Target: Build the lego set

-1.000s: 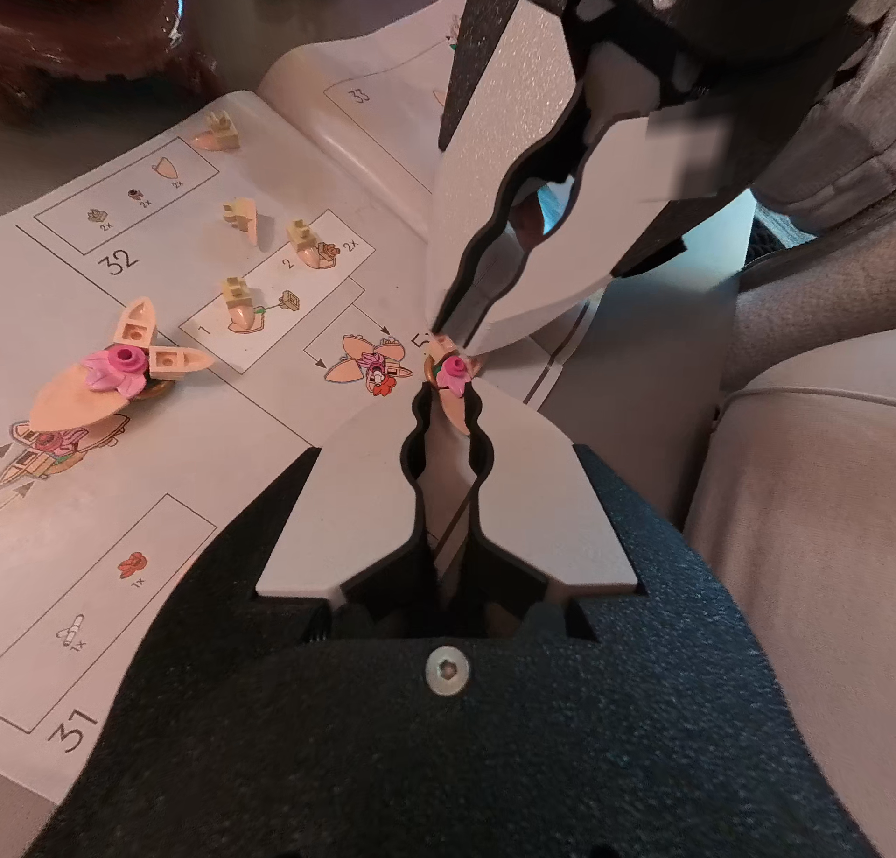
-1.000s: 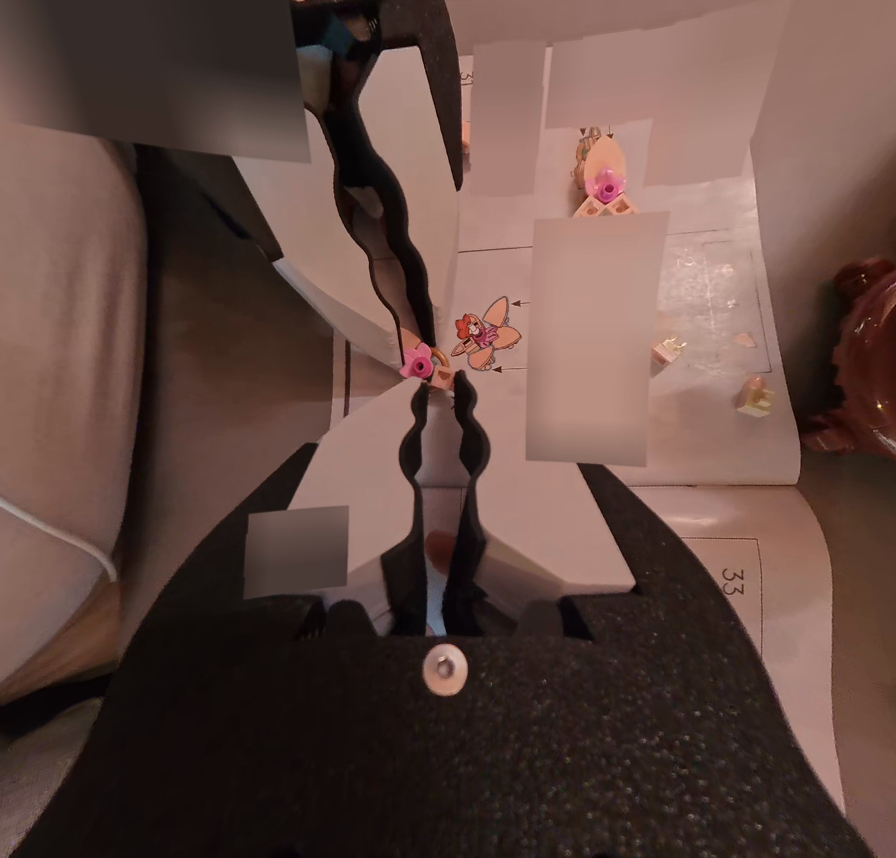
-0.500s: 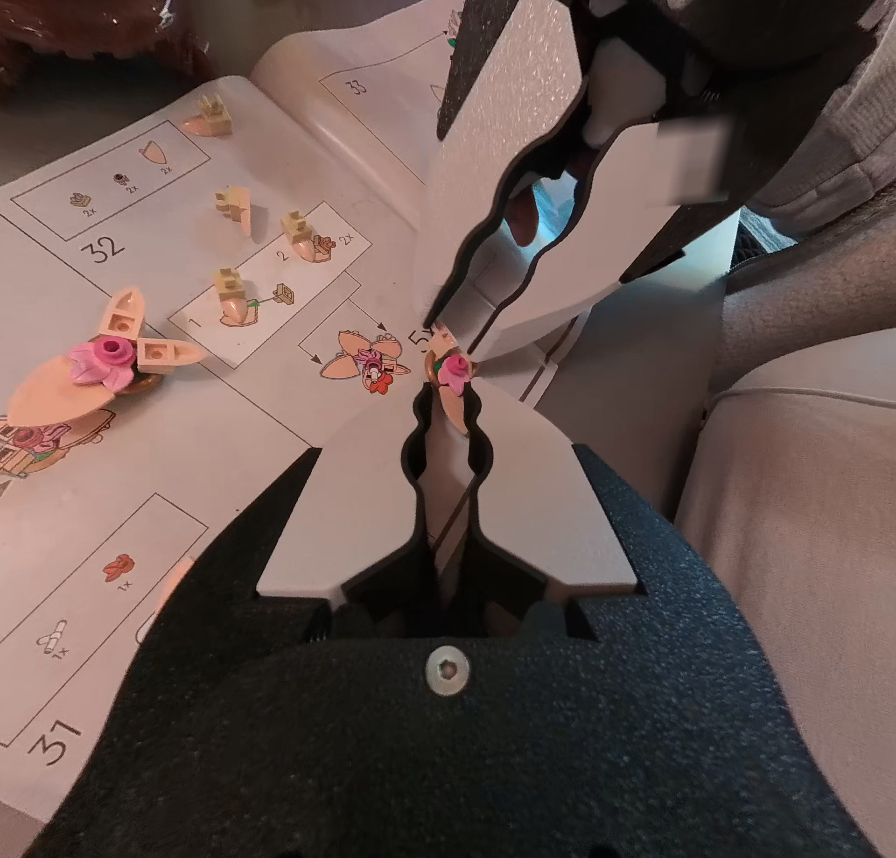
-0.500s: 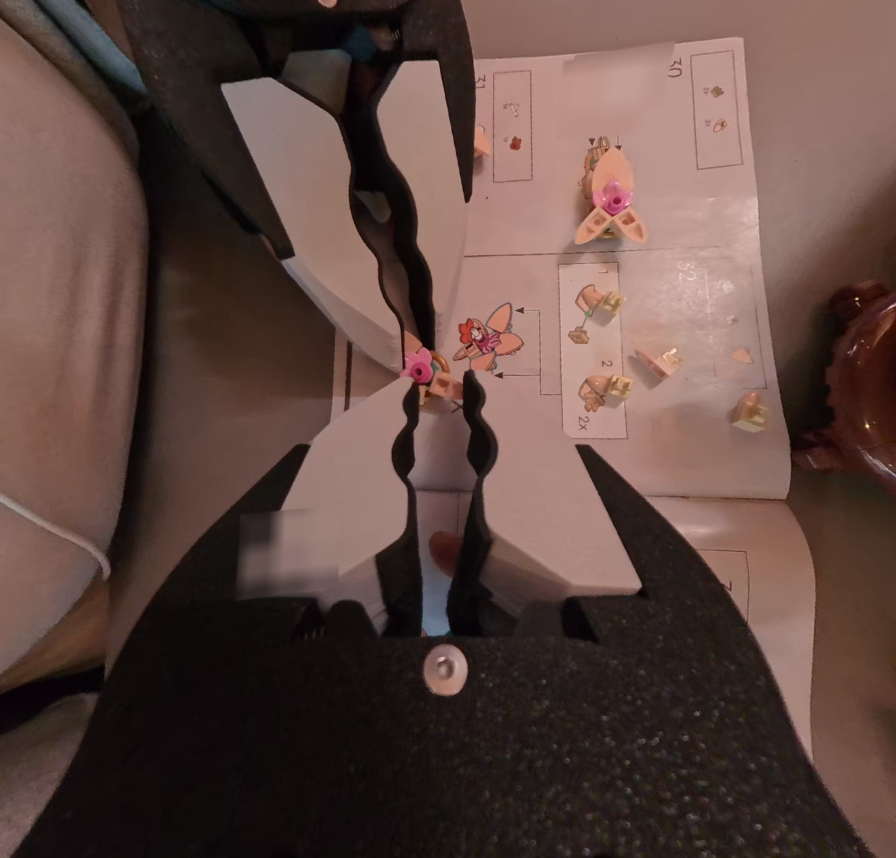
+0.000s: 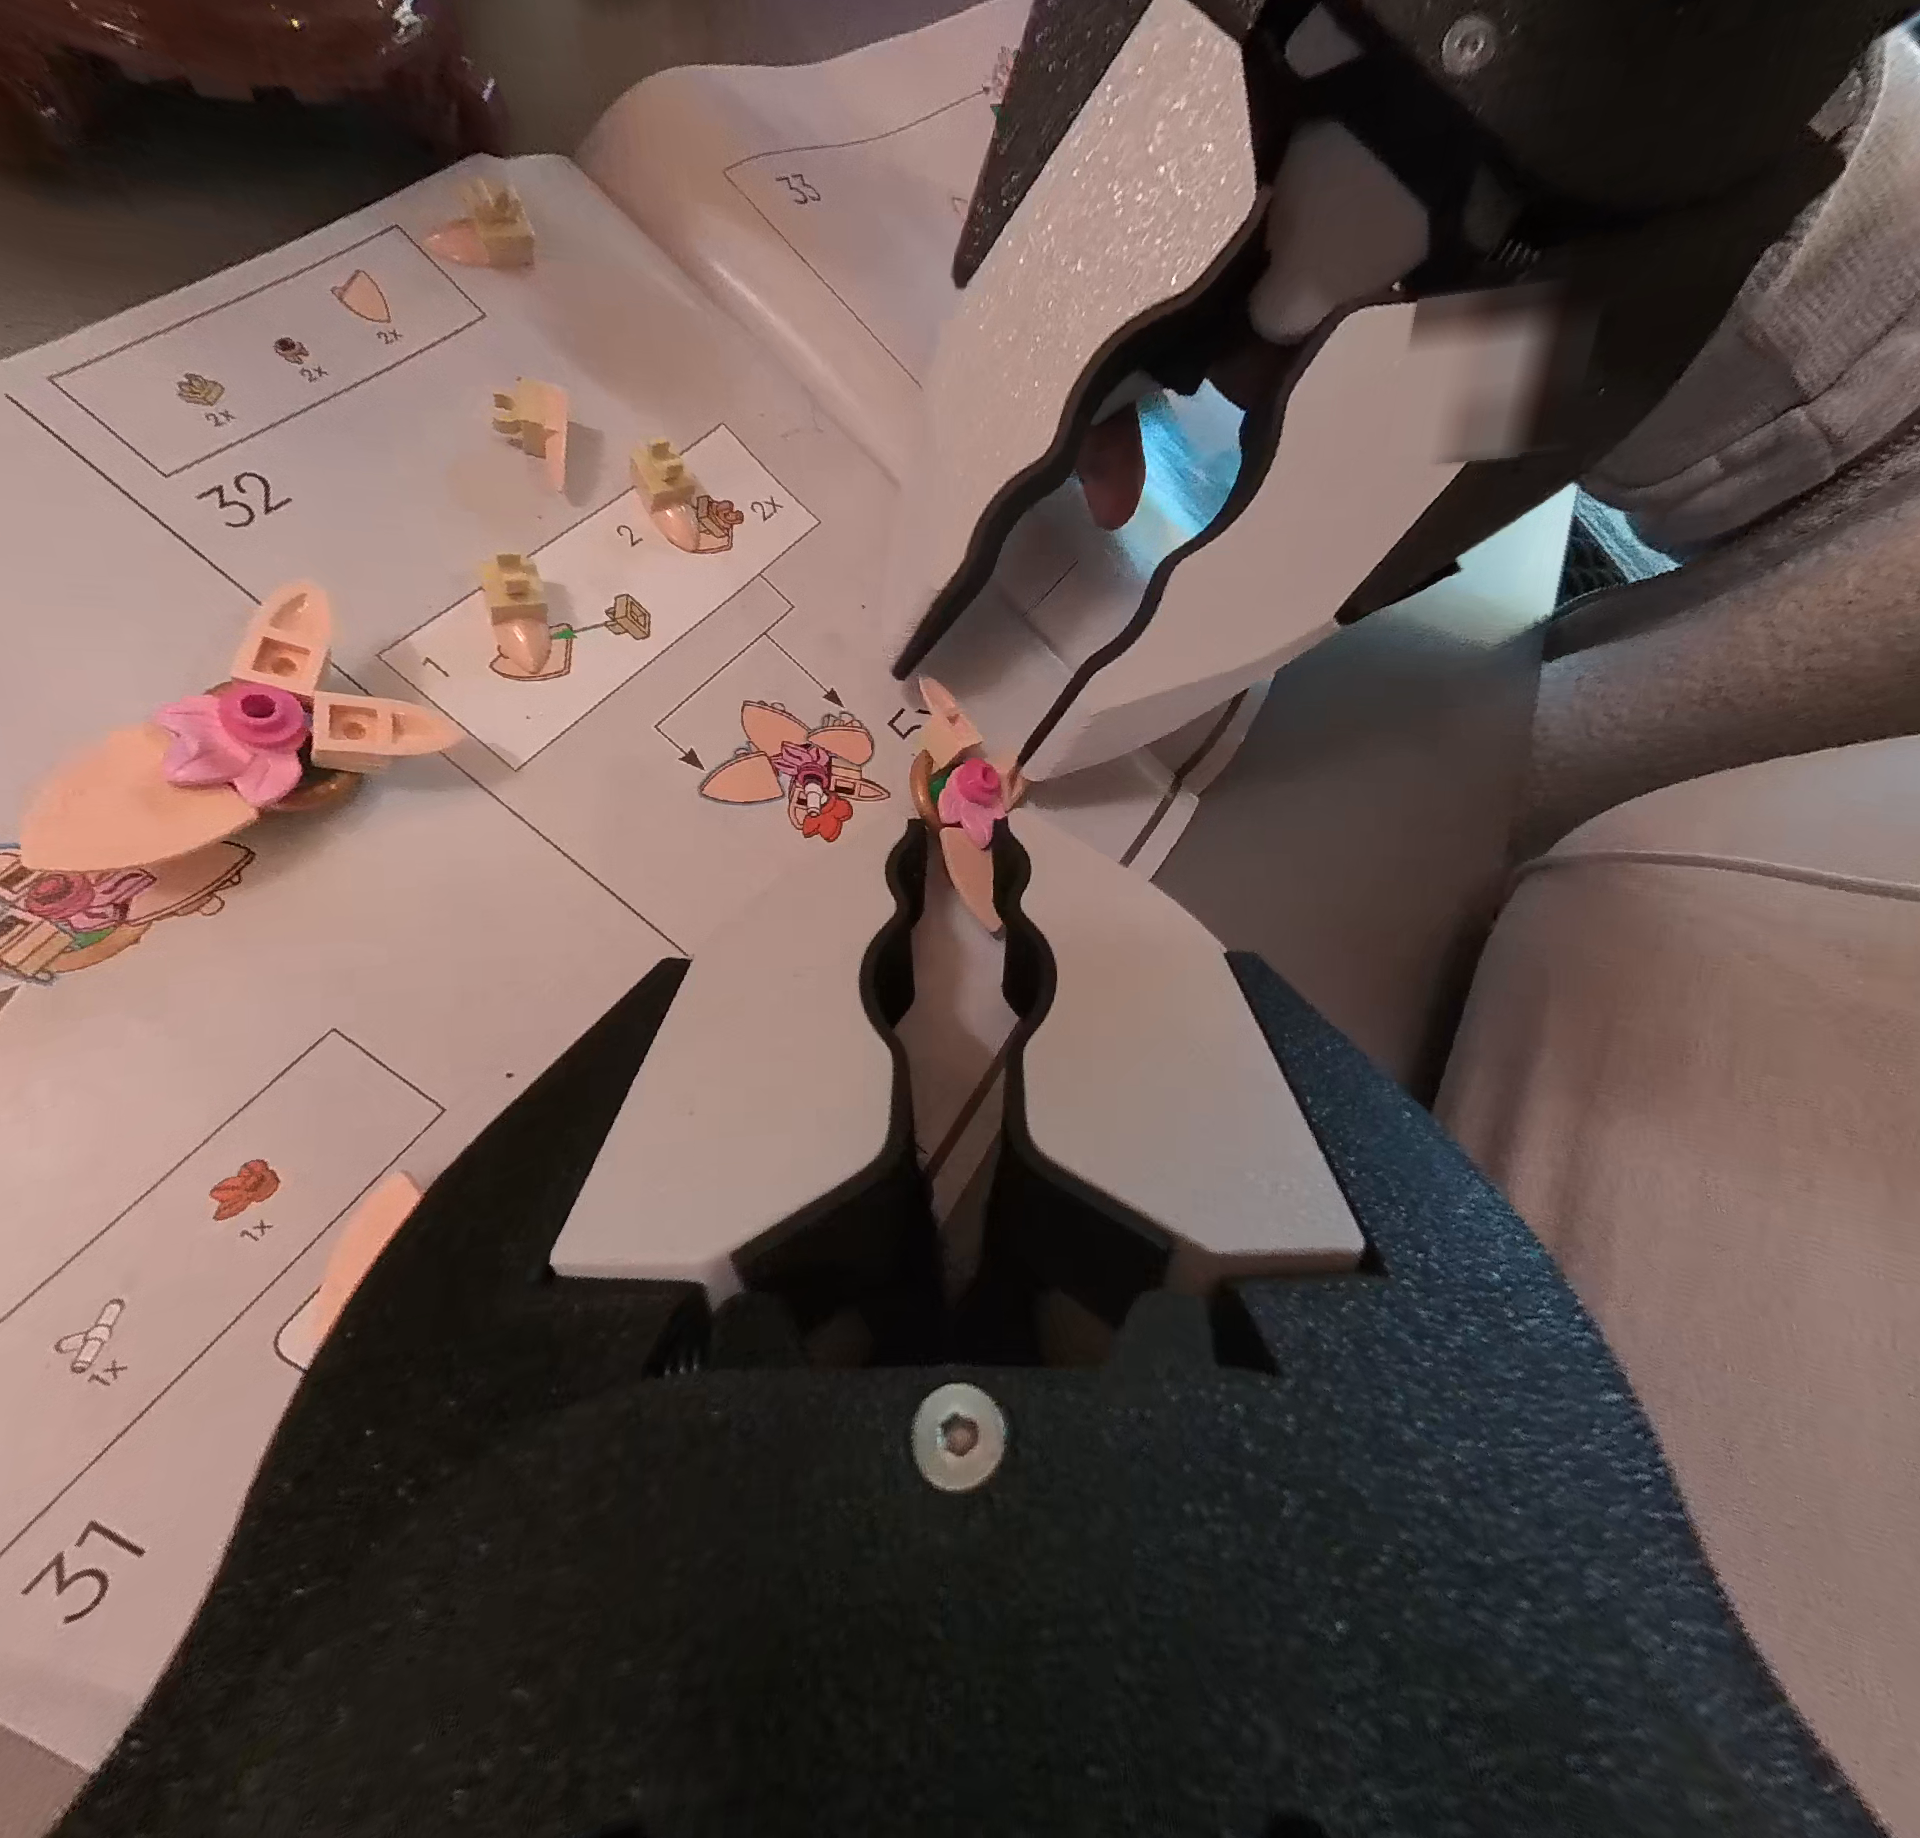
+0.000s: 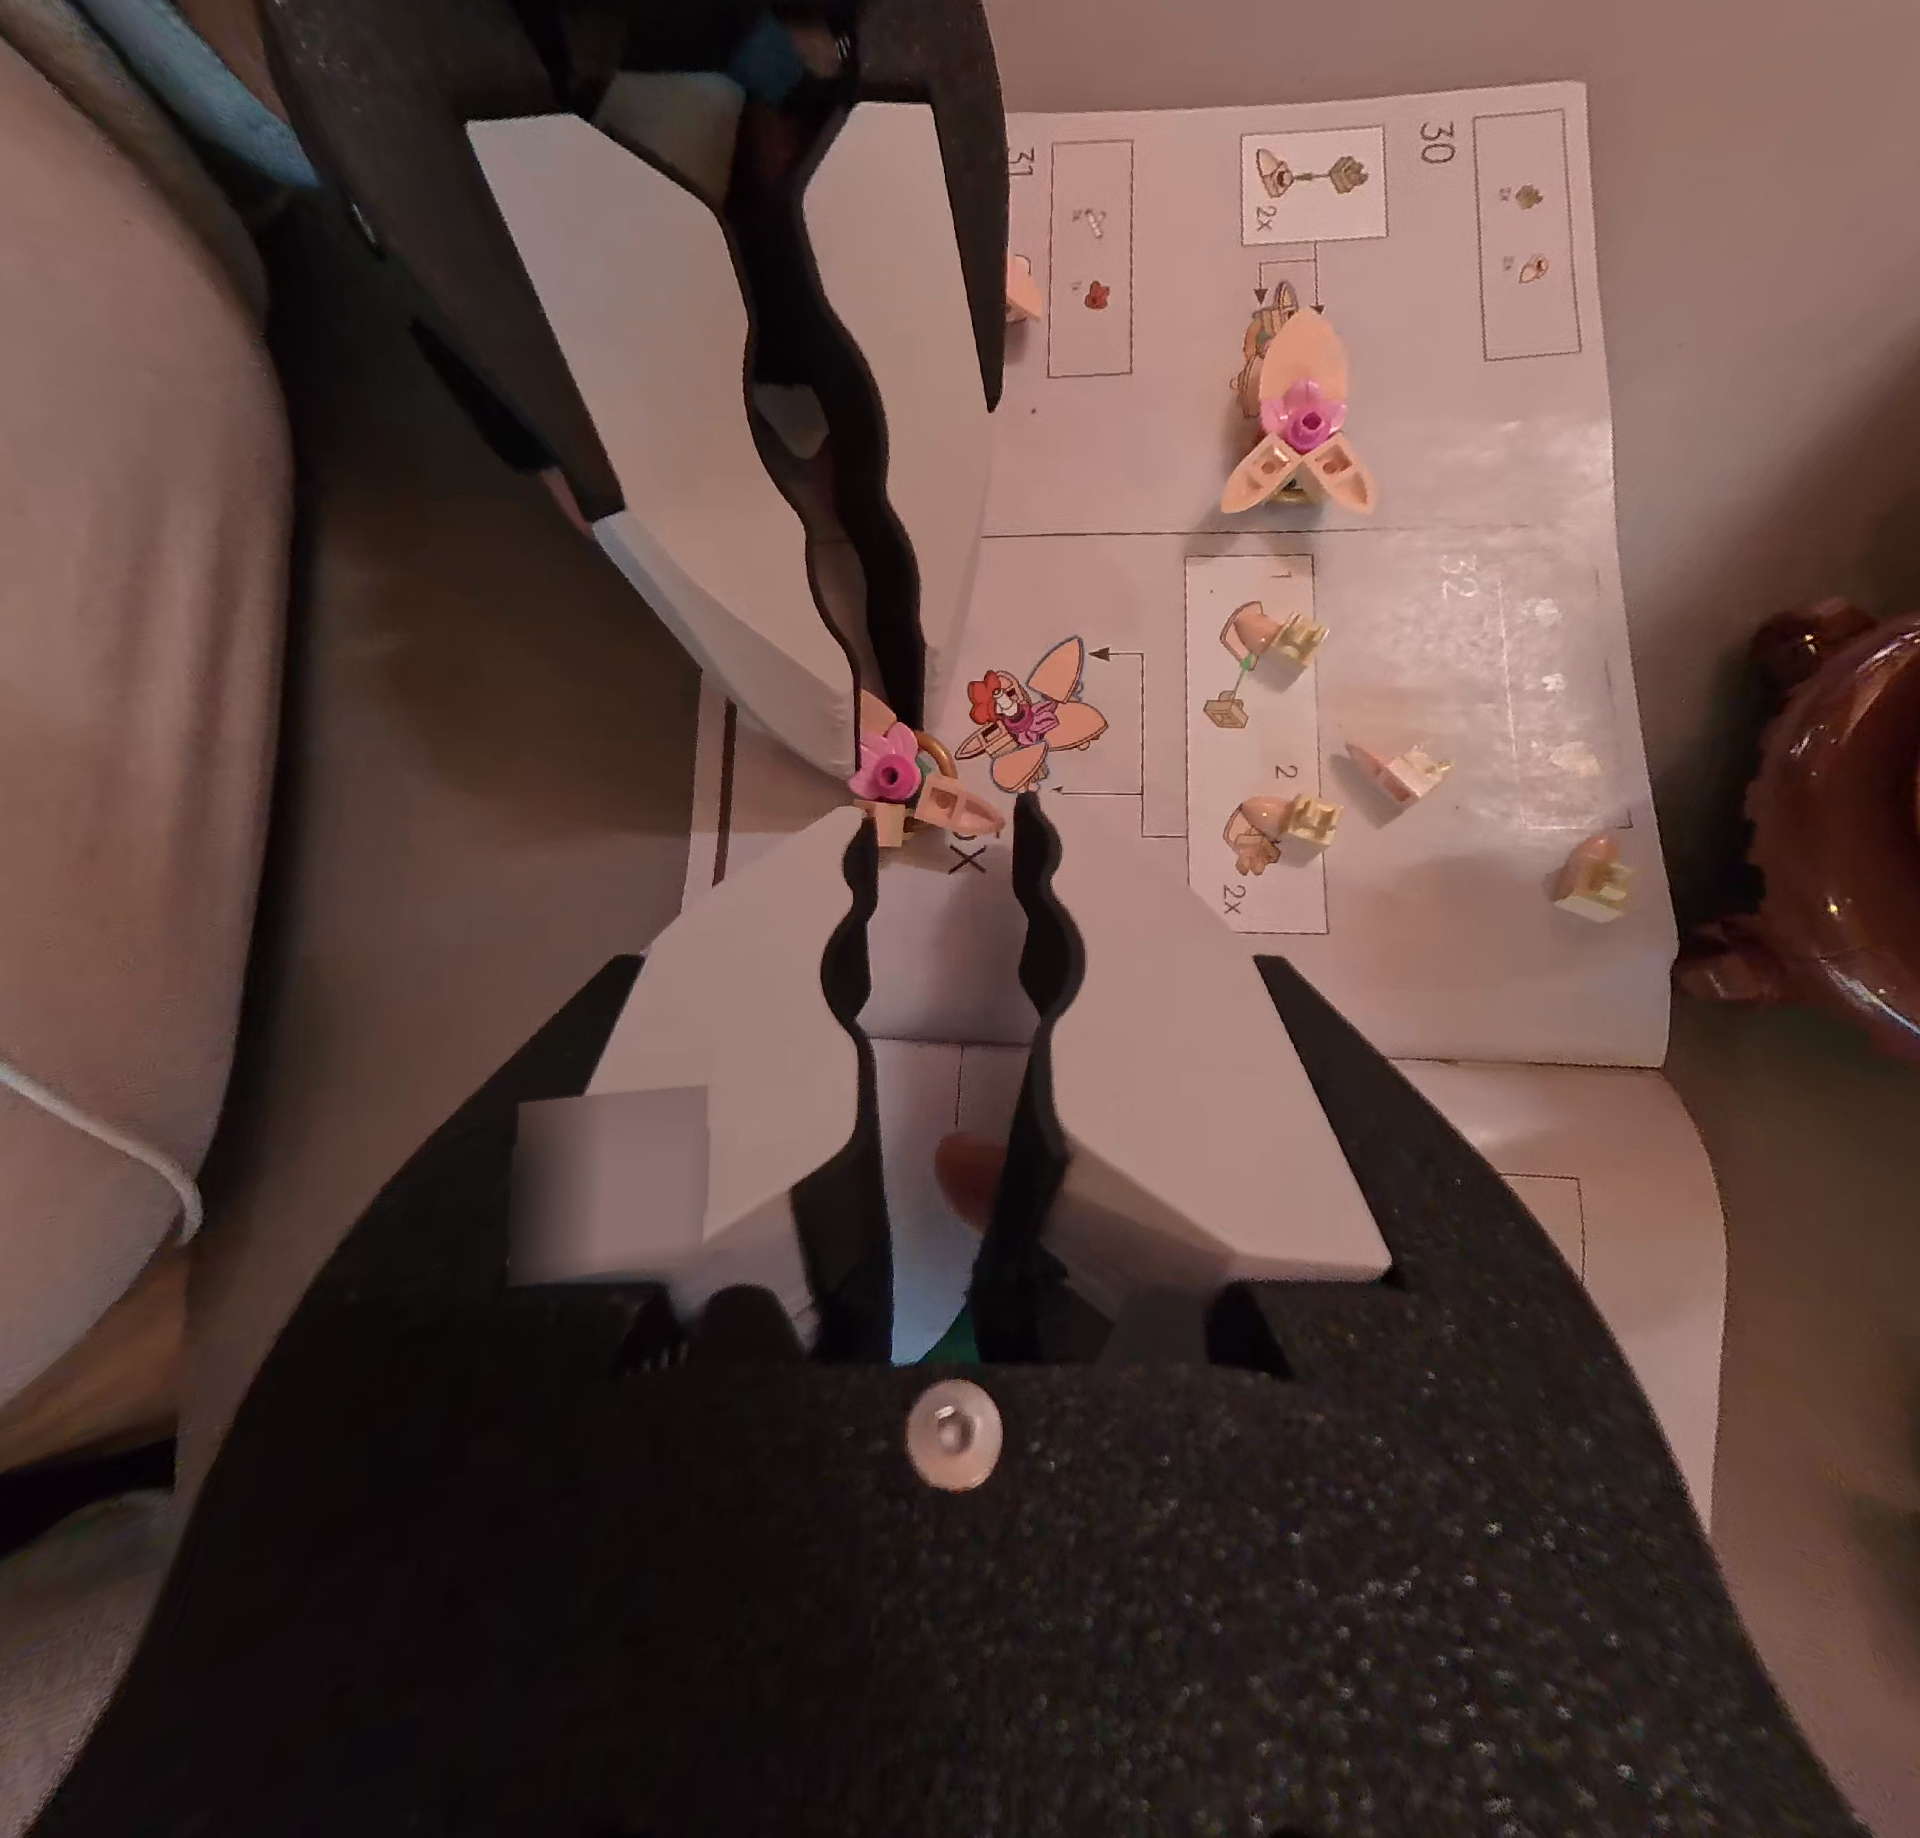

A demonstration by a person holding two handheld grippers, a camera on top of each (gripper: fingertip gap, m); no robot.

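My left gripper (image 5: 961,838) is shut on a small flower assembly (image 5: 971,801): a peach petal, a pink flower and a gold ring. It holds it just above the open instruction booklet (image 5: 436,915). My right gripper (image 6: 943,822) is open, its fingertips on either side of the assembly's tan end (image 6: 914,801). In the right wrist view the left gripper (image 6: 894,718) comes in from the top. In the left wrist view the right gripper (image 5: 966,713) comes in from the upper right. A second, larger flower assembly (image 5: 239,749) lies on the booklet, also in the right wrist view (image 6: 1299,427).
Several small petal-and-clip pieces (image 5: 540,427) lie loose on the booklet page (image 6: 1403,775). A peach piece (image 5: 364,1248) lies partly under my left gripper. A dark brown carved object (image 6: 1829,801) stands past the booklet's edge. A beige cushion (image 5: 1714,1165) borders the booklet. My left and right fingertips are right by each other.
My right gripper has opened from shut on the assembly's tip. My left gripper keeps its hold, and both have shifted slightly over the booklet.
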